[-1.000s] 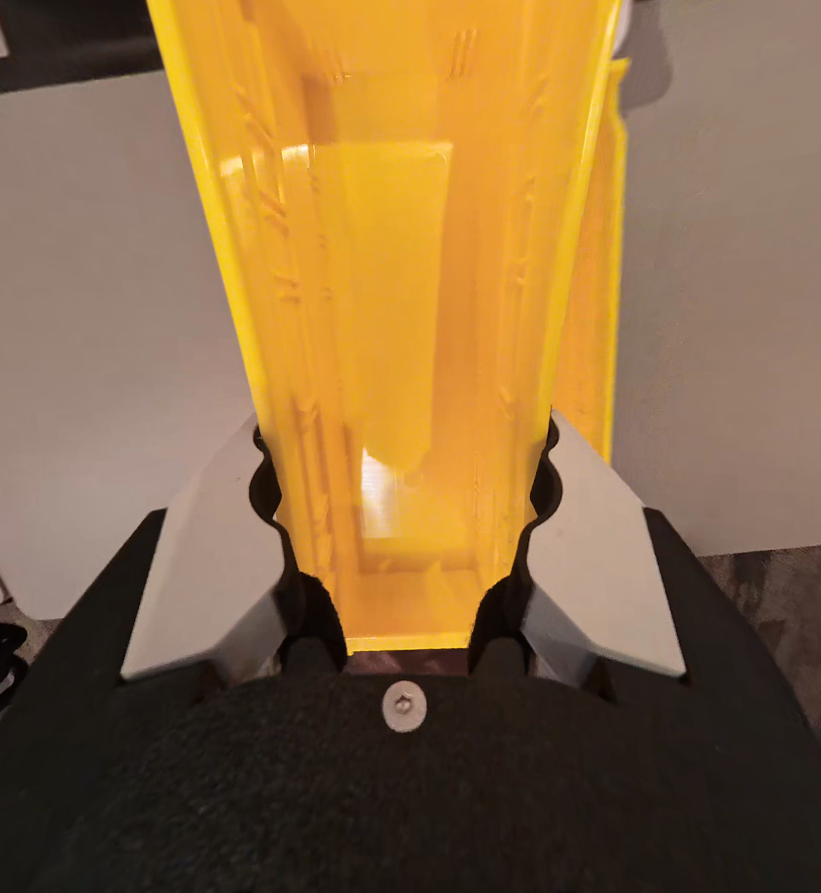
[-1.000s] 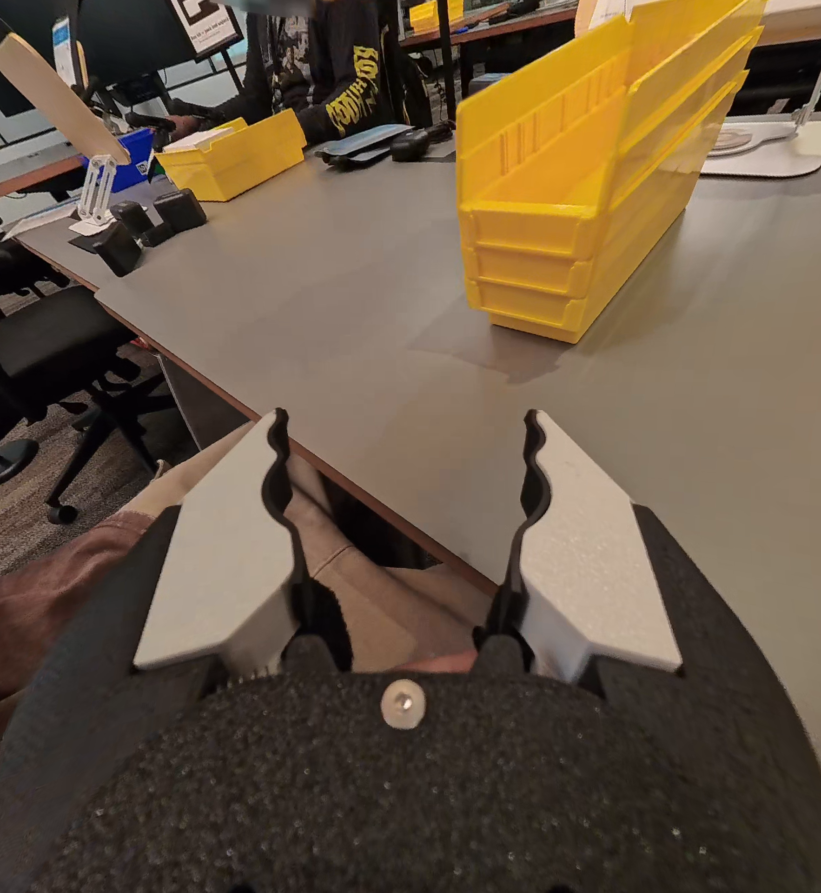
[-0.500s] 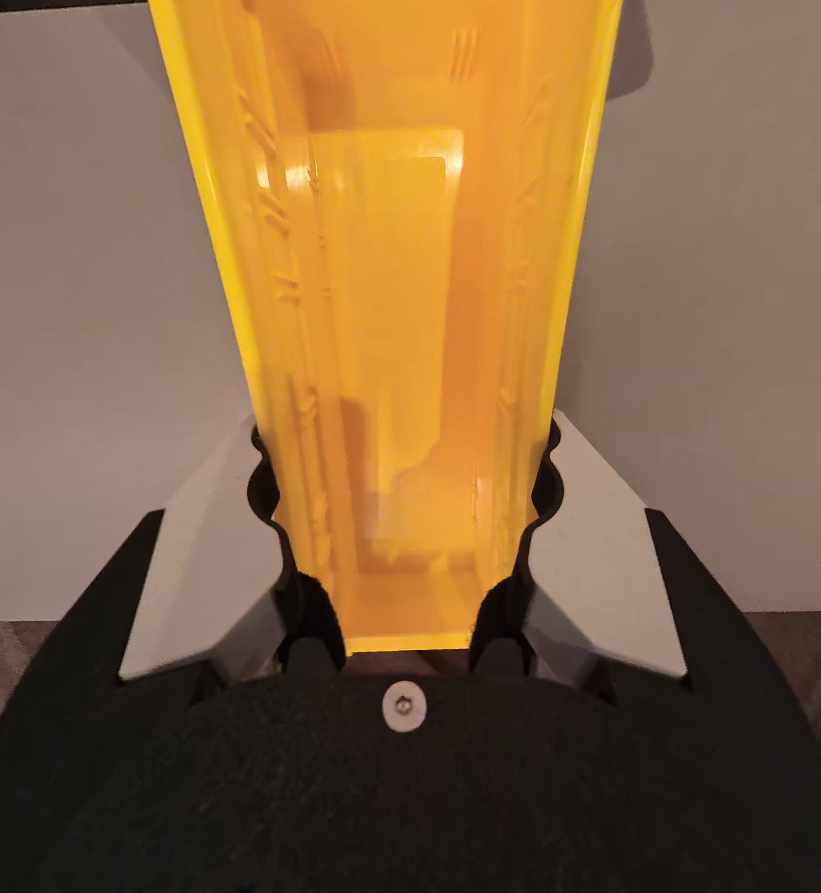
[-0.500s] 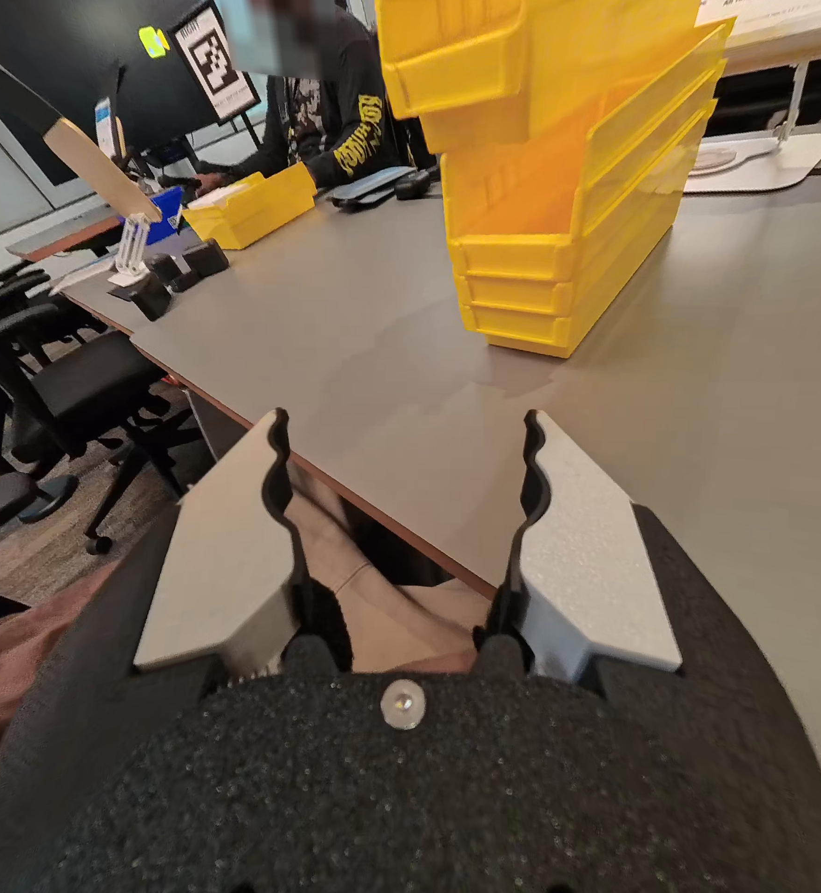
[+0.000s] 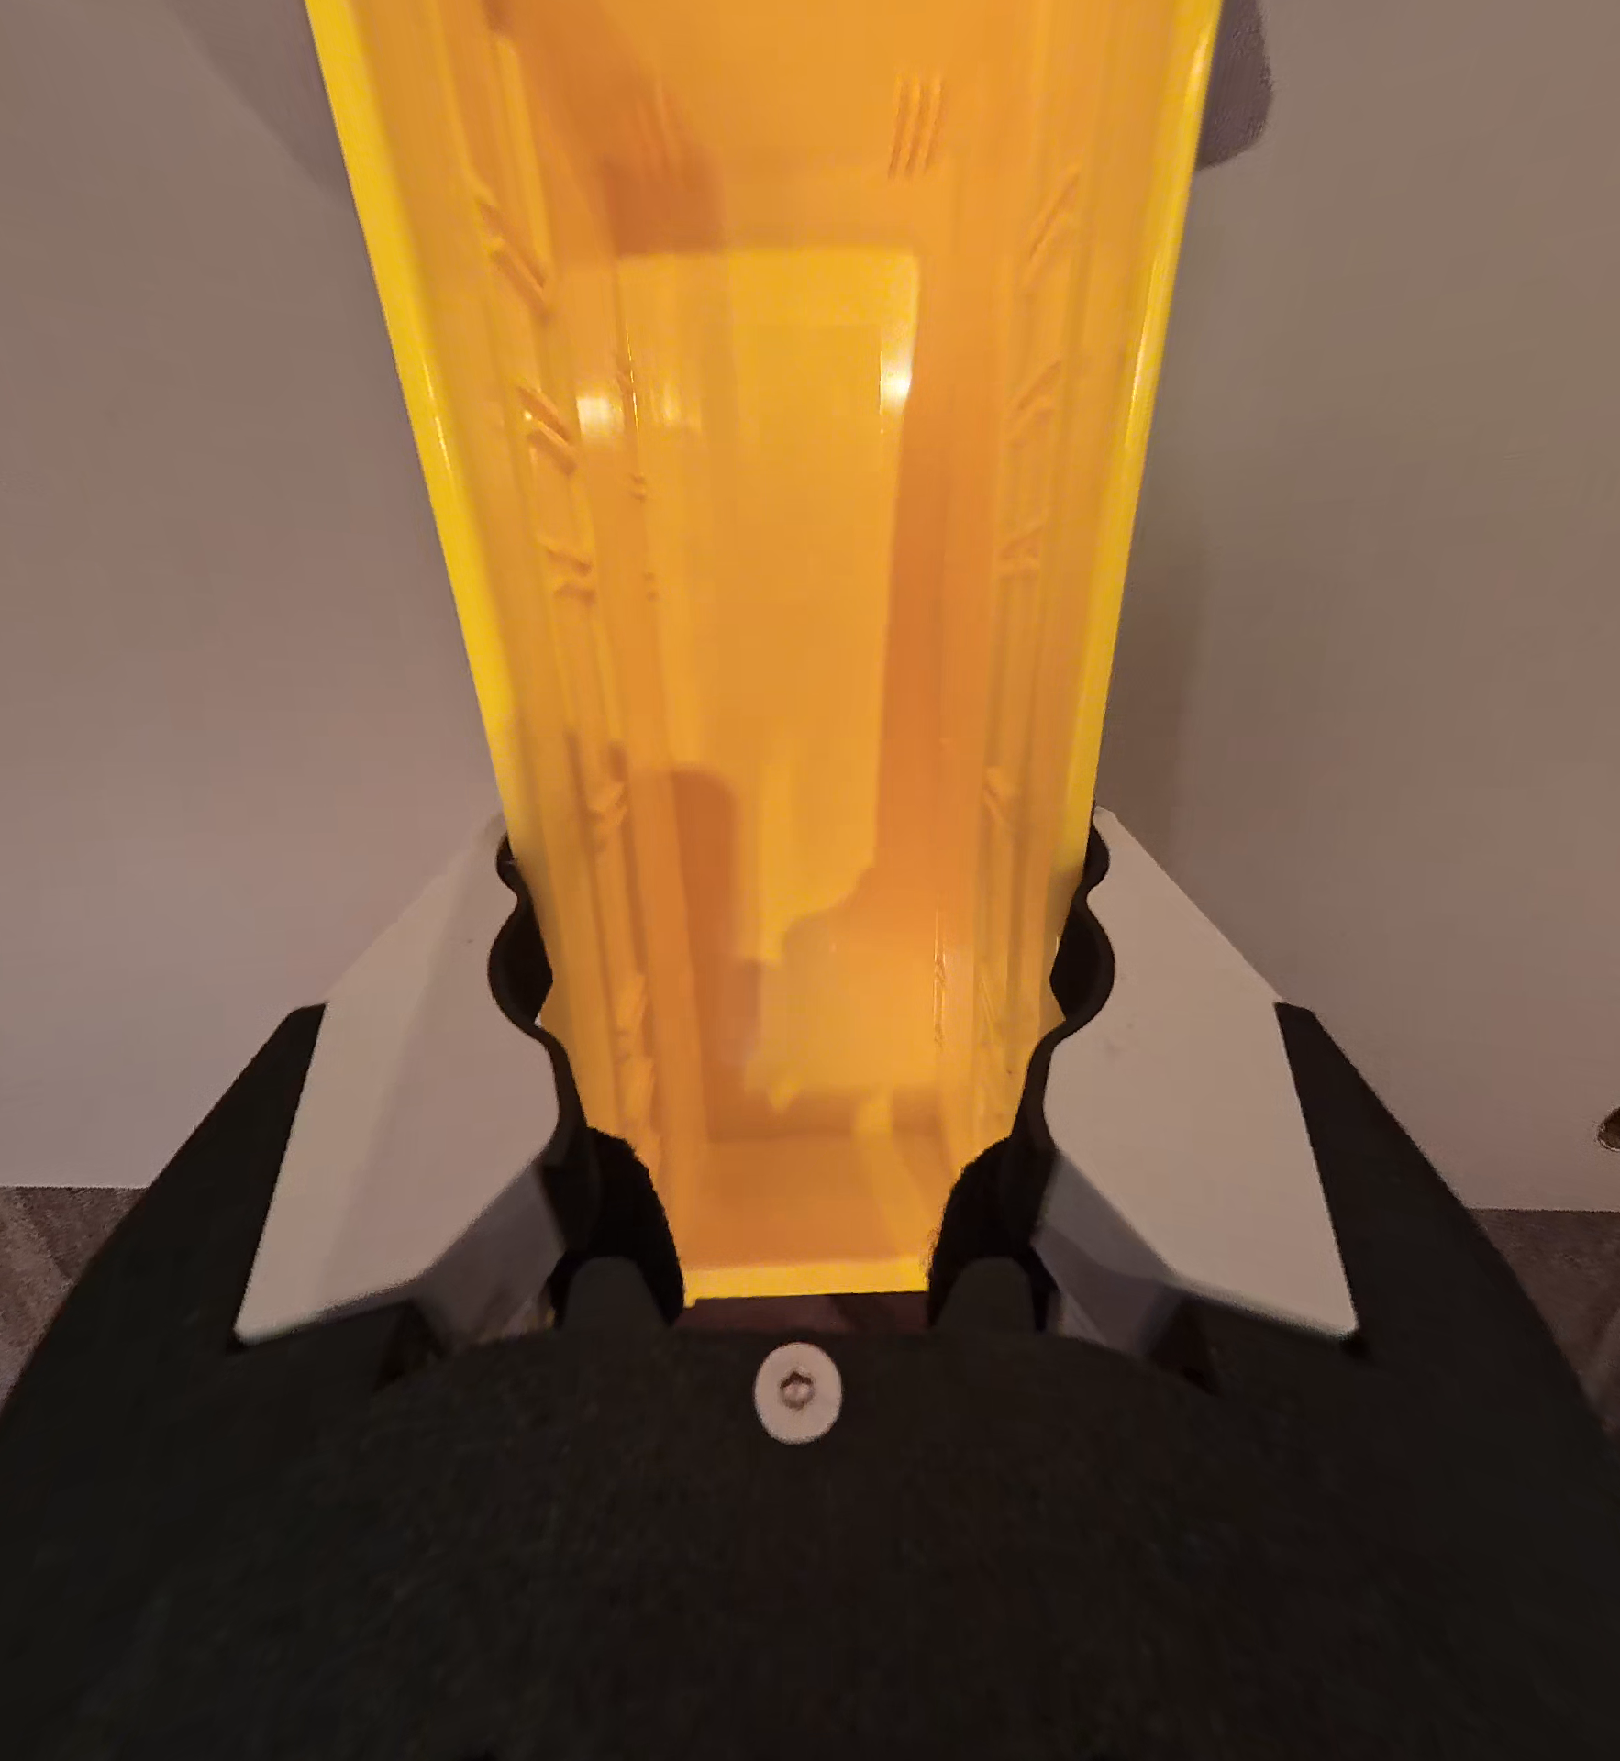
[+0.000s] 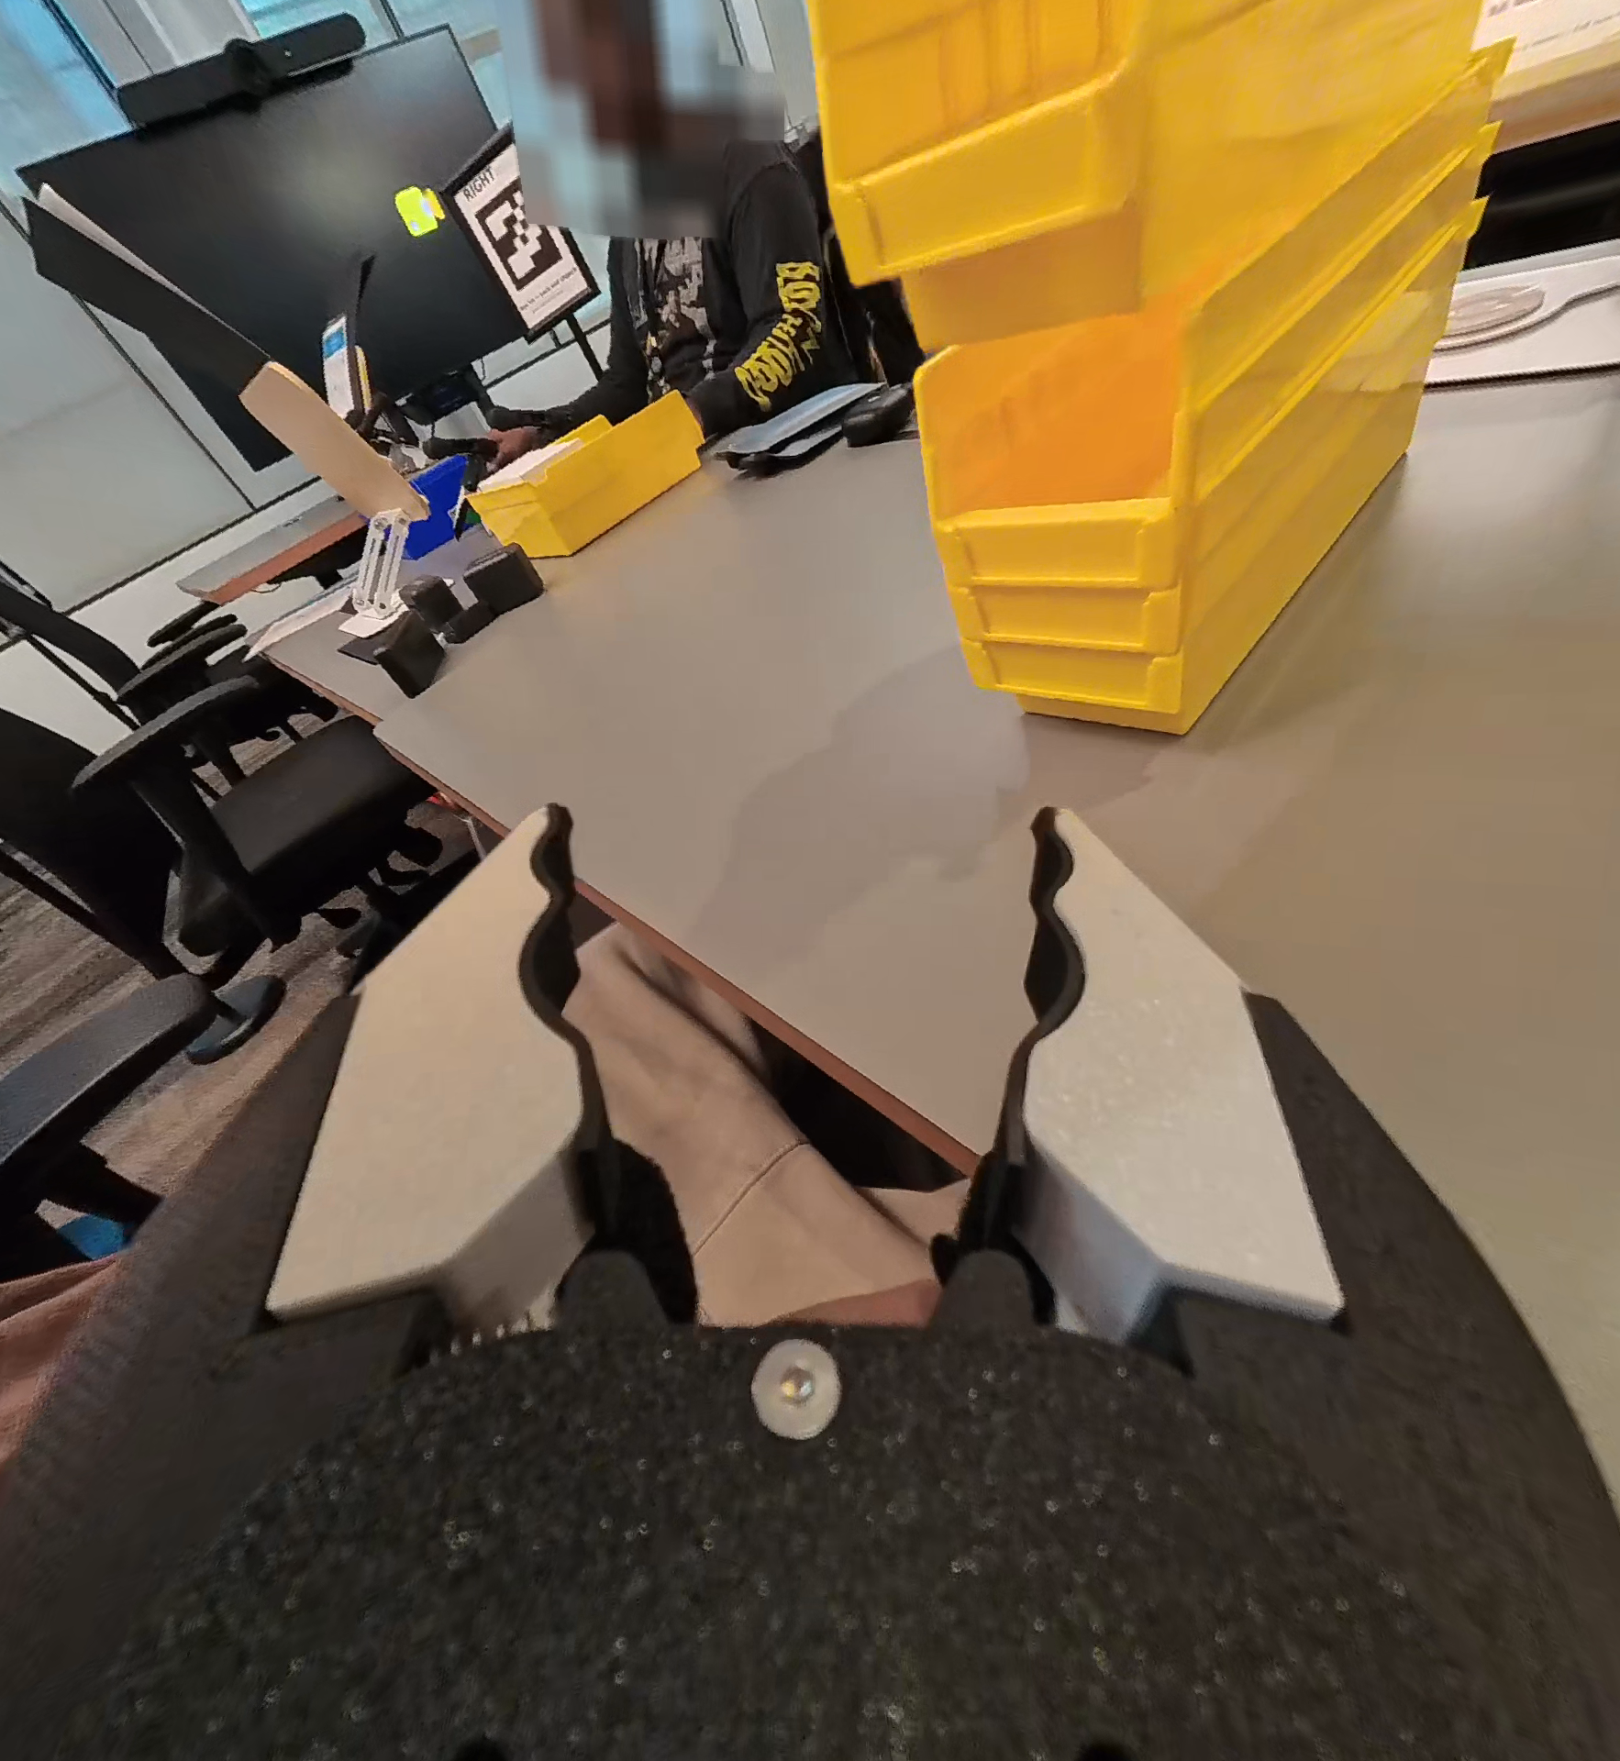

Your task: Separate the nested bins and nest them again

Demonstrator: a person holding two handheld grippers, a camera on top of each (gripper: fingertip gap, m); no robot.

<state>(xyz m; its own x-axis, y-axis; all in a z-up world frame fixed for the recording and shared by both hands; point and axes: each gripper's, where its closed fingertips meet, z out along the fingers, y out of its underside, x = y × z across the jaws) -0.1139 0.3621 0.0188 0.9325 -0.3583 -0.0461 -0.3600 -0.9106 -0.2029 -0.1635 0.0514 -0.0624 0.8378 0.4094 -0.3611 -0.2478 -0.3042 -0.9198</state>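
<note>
My left gripper (image 5: 801,839) is shut on the near end of a long yellow bin (image 5: 787,591), and I look down into it over the grey table (image 5: 168,667). In the right wrist view this lifted bin (image 6: 1025,162) hangs tilted in the air just above a stack of three nested yellow bins (image 6: 1168,534) on the table (image 6: 739,686). My right gripper (image 6: 799,819) is open and empty at the table's near edge, well short of the stack.
Another yellow bin (image 6: 587,486) and black blocks (image 6: 463,610) sit at the table's far left. A person in a black hoodie (image 6: 749,314) sits behind. Office chairs (image 6: 244,810) stand left. A white stand base (image 6: 1550,314) lies far right.
My left gripper has lifted the top bin out of the stack; it now hangs above the three others. My right gripper stays open and has tilted up slightly.
</note>
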